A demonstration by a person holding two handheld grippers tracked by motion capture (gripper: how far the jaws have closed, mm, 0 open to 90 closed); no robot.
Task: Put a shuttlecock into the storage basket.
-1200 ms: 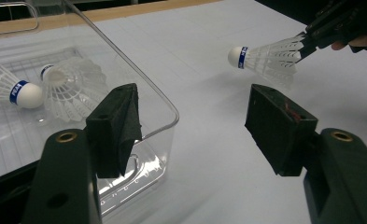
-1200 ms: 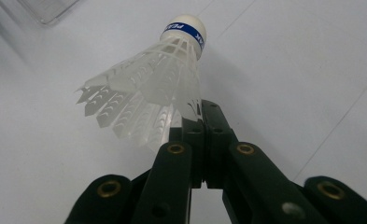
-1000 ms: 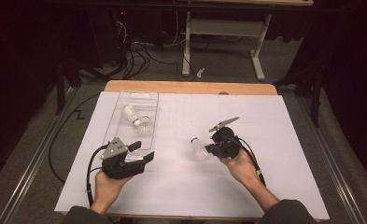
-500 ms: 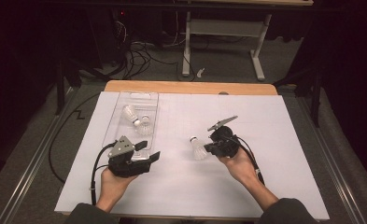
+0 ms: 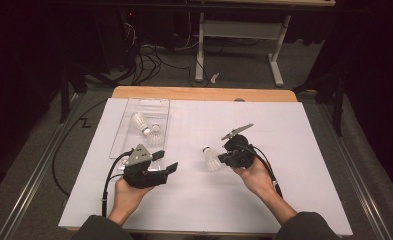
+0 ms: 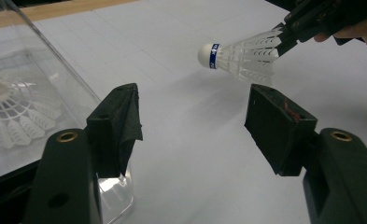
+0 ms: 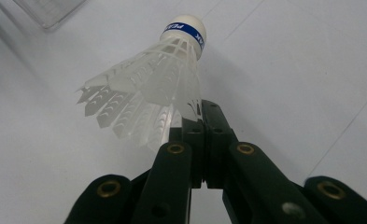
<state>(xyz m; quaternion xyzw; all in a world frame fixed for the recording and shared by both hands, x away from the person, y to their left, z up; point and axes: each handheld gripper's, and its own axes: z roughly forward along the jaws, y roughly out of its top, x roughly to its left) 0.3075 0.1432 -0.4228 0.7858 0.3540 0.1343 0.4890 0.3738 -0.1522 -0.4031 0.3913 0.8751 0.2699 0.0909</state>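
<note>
While we look at this moment, we note these things:

Shuttlecock: we see the shuttlecock (image 5: 211,158) in the air just above the white sheet (image 5: 294,130), between the two hands, with its cork nose toward the left gripper.

Right gripper: the right gripper (image 7: 197,122) is closed on the rim of the plastic skirt, and its jaws pinch only a thin edge of it.

Left gripper: the left gripper (image 6: 193,119) stands open and empty, and its jaws point at the shuttlecock from near.

Tray: the clear tray (image 5: 129,112) lies at the far left of the sheet, with two more shuttlecocks (image 5: 147,128) inside.

Weight: we judge it very light, so it needs almost no force to carry.

Stiffness: we think the skirt is thin and springy; it bends under pressure and a hard squeeze can crack the ribs.

Nose: the round cork end looks firm, but smooth, so it can slip.

Where to hold: we would take the cork nose, or the narrow neck just behind the blue band, with a soft grip.
</note>
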